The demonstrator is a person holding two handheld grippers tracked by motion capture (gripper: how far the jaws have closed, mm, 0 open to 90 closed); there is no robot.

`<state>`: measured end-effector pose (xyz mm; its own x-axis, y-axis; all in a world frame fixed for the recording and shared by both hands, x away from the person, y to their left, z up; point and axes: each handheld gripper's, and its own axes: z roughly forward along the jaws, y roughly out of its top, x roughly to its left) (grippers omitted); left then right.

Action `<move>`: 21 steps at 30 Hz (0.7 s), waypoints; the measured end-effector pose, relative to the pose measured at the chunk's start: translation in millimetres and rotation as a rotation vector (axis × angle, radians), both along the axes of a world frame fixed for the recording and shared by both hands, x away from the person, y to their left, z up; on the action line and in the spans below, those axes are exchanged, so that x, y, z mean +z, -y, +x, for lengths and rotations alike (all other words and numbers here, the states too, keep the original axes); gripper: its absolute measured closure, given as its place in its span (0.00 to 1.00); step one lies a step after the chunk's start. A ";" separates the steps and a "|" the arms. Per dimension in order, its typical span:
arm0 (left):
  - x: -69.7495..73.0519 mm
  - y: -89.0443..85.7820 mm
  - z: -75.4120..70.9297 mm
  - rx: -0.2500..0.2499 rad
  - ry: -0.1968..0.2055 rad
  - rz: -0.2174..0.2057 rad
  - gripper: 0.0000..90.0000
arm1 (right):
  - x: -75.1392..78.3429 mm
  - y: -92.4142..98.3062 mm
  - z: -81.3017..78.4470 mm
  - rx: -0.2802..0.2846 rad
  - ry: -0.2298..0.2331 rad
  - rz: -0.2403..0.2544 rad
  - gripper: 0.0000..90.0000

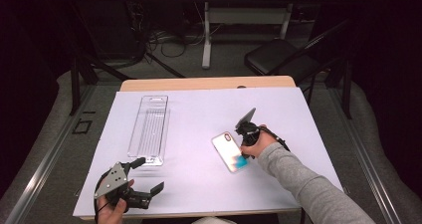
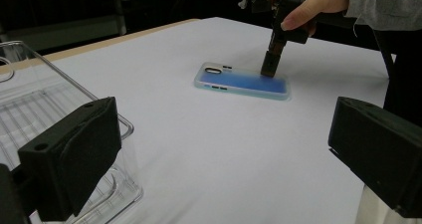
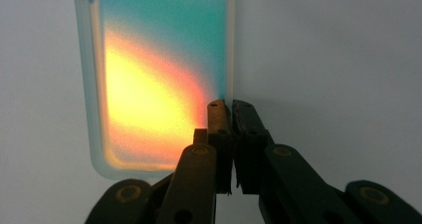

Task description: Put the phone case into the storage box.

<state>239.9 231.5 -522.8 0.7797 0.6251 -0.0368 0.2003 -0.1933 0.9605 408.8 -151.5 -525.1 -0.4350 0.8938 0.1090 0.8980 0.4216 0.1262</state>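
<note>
Right gripper (image 3: 230,104) is clamped on the long edge of the flat translucent gradient-coloured phone case (image 3: 159,74) on the white tabletop (image 1: 199,174); left gripper (image 1: 149,176) is held apart, empty.

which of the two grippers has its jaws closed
The right gripper, the one pressed down at the edge of the phone case. Its jaws are pinched together, while the left gripper near the clear tray has its jaws spread wide apart.

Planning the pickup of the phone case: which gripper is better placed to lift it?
The right gripper: its shut fingers already pinch the edge of the translucent blue-tinted phone case. The left gripper sits open near the clear plastic tray, well away.
</note>
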 end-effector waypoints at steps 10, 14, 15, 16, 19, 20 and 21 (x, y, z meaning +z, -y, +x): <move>-0.3 0.5 0.1 0.000 -0.003 -0.004 0.00 | 0.8 -0.1 -0.9 0.004 0.002 -0.005 0.97; -0.1 0.5 -0.1 0.001 -0.002 -0.001 0.01 | -0.4 0.5 -1.5 -0.001 0.019 0.012 0.97; -0.1 0.5 -0.1 0.001 -0.002 -0.001 0.01 | -0.4 0.5 -1.5 -0.001 0.019 0.012 0.97; -0.2 0.5 -0.1 -0.001 -0.003 -0.001 0.00 | 1.6 0.3 -1.8 -0.004 0.002 -0.001 0.98; -0.2 0.6 -0.1 0.000 -0.003 -0.002 0.00 | 2.3 0.9 -1.8 0.003 0.001 0.000 0.98; -0.2 0.9 -0.4 0.008 -0.002 0.000 0.00 | 2.9 1.3 -2.1 0.003 0.004 0.005 0.98; -0.2 0.9 -0.3 0.007 -0.003 0.000 0.00 | 3.4 1.4 -2.3 0.001 0.005 0.006 0.98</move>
